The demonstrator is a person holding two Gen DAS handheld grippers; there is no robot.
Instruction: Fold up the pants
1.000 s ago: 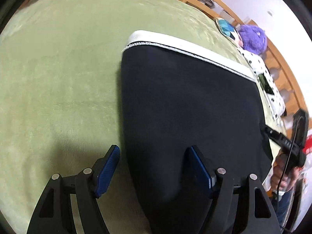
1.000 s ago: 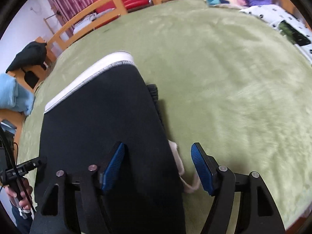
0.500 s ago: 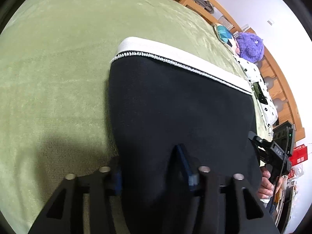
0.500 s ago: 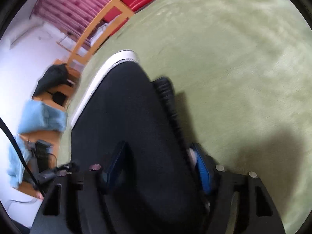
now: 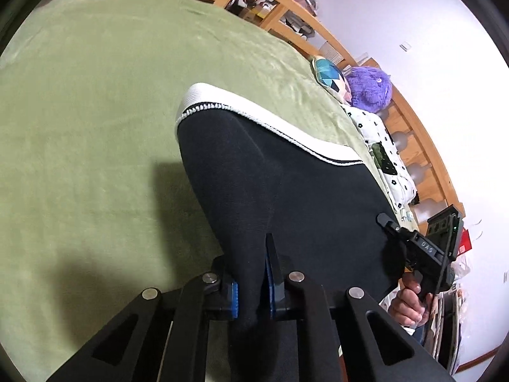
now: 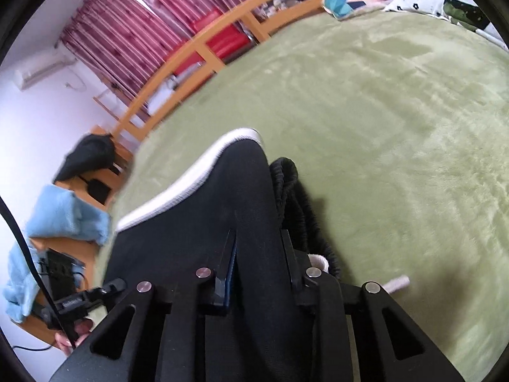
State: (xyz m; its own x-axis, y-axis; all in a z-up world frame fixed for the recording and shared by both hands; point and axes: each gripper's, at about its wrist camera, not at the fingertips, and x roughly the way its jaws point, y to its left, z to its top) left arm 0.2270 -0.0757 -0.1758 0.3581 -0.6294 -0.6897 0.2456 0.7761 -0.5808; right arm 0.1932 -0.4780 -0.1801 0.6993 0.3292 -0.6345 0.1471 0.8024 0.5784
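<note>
On the green bed (image 5: 95,159), left gripper (image 5: 251,289) clamps the pants (image 5: 286,191) near edge; right gripper (image 6: 257,273) jaws closing on fabric, both corners pinched for lifting the fold.

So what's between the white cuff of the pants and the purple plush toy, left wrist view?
Mostly bare green blanket, then a teal patterned cushion just before the purple plush toy; the white cuff lies apart from both. Left wrist view shows it.
</note>
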